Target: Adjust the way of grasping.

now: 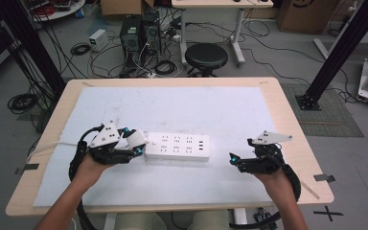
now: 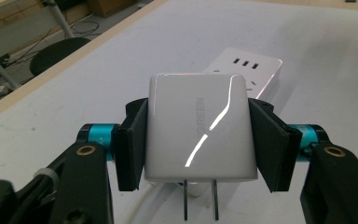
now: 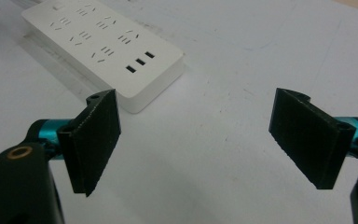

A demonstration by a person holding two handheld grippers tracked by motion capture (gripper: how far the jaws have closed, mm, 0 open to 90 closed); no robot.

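A white power strip (image 1: 177,146) lies on the white mat in the middle of the table, also seen as the strip (image 3: 103,51) with several sockets and three USB ports. My left gripper (image 1: 130,143) is at the strip's left end, shut on a white charger plug (image 2: 199,133) whose two metal prongs (image 2: 200,199) point back toward the camera. The charger (image 1: 135,138) hangs just above the strip's left end. My right gripper (image 1: 234,160) stands open to the right of the strip, nothing between its pads (image 3: 95,140).
A white cable (image 1: 52,145) runs from the strip's left end toward the table's left edge. The white mat (image 1: 172,110) covers most of the wooden table (image 1: 287,124). A black stool (image 1: 206,56) and computer towers stand on the floor behind the table.
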